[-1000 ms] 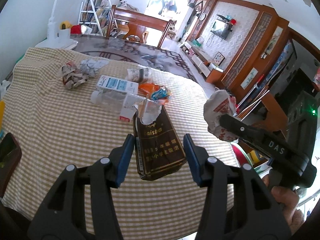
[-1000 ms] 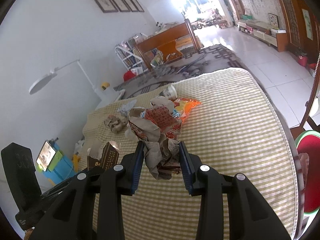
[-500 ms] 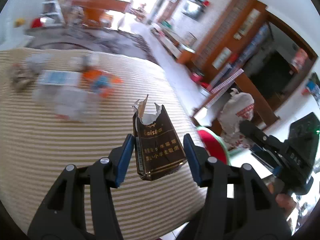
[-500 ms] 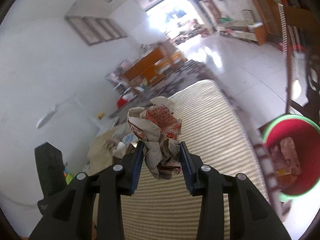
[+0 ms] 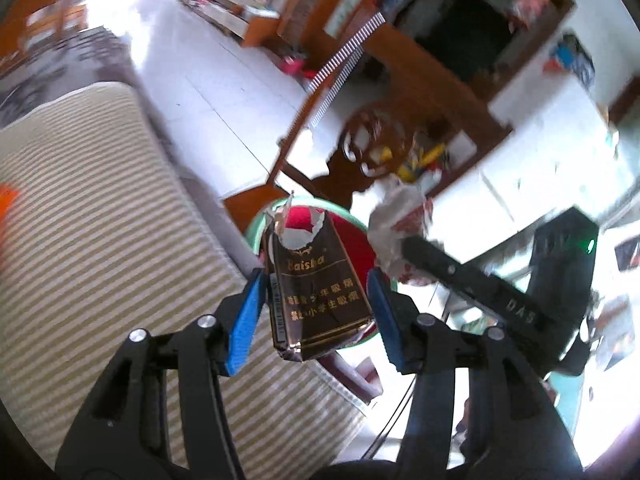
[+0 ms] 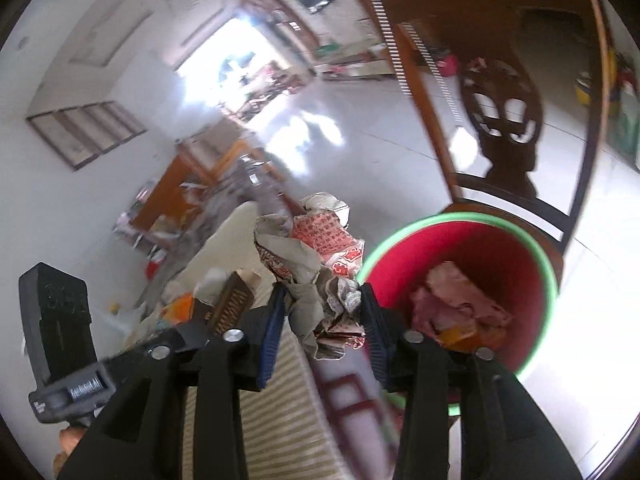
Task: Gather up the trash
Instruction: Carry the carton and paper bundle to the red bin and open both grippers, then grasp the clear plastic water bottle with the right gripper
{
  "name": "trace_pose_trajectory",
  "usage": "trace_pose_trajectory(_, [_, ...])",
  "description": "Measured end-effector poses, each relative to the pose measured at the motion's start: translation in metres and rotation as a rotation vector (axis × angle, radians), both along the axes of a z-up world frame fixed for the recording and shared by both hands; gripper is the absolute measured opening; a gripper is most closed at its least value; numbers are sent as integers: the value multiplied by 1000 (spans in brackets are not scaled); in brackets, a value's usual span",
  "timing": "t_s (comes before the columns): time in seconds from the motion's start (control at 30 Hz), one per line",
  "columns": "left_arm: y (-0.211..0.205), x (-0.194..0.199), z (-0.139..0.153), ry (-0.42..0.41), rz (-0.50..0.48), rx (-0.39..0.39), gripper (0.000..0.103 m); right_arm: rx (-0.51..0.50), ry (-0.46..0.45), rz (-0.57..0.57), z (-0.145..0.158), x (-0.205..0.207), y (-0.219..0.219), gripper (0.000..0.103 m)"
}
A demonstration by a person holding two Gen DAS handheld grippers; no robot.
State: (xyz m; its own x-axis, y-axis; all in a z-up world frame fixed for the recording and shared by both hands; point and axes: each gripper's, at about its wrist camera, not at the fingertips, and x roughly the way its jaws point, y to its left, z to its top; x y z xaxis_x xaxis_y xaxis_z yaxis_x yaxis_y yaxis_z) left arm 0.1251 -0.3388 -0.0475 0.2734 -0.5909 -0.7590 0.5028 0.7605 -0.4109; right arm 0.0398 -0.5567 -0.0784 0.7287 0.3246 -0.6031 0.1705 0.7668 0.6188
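My left gripper (image 5: pixel 316 316) is shut on a torn brown cigarette pack (image 5: pixel 318 292), held past the table's right edge, in front of the red bin with a green rim (image 5: pixel 362 240). My right gripper (image 6: pixel 322 334) is shut on a crumpled paper wad with red print (image 6: pixel 320 264), held just left of the red bin (image 6: pixel 480 248), which holds some crumpled trash (image 6: pixel 460 312). The wad (image 5: pixel 400 220) and right gripper body show in the left wrist view; the cigarette pack (image 6: pixel 236 300) shows in the right wrist view.
The checked tablecloth (image 5: pixel 88 240) lies at the left, with an orange wrapper (image 5: pixel 6 200) at its edge. A carved dark wooden chair (image 6: pixel 504 120) stands behind the bin. The tiled floor (image 5: pixel 208 72) stretches beyond the table.
Both grippers swung right, away from the table's trash pile, to the red bin beside the table. Each keeps its hold on its item.
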Motion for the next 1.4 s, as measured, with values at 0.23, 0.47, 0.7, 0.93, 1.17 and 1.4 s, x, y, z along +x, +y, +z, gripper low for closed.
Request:
trace_pose_trajectory(0.23, [-5,-11,-11,-69,-9,64,90,-14,52,-87,-16,0,-18,75])
trace_pose_trajectory(0.47, [88,-14,-7,-84,272,43,90,-36,3,-4,10,5,25,76])
trace_pose_trajectory(0.7, [227,-34,-3,-88,643,49,92,-318,-76,413,71,24,157,84])
trace_pose_trajectory(0.93, [356,-62,-14,-46,802,243,92,-492,-120,737,86,45,273,84])
trace_pose_trajectory(1.17, [435,-67,-28,-19,986,237,90,-759,-124,1034,47,64,414,84])
trace_pose_trajectory(1.4, [453,-78,-13,-47,1062,57,91,-990,11,1188,4,111,491,84])
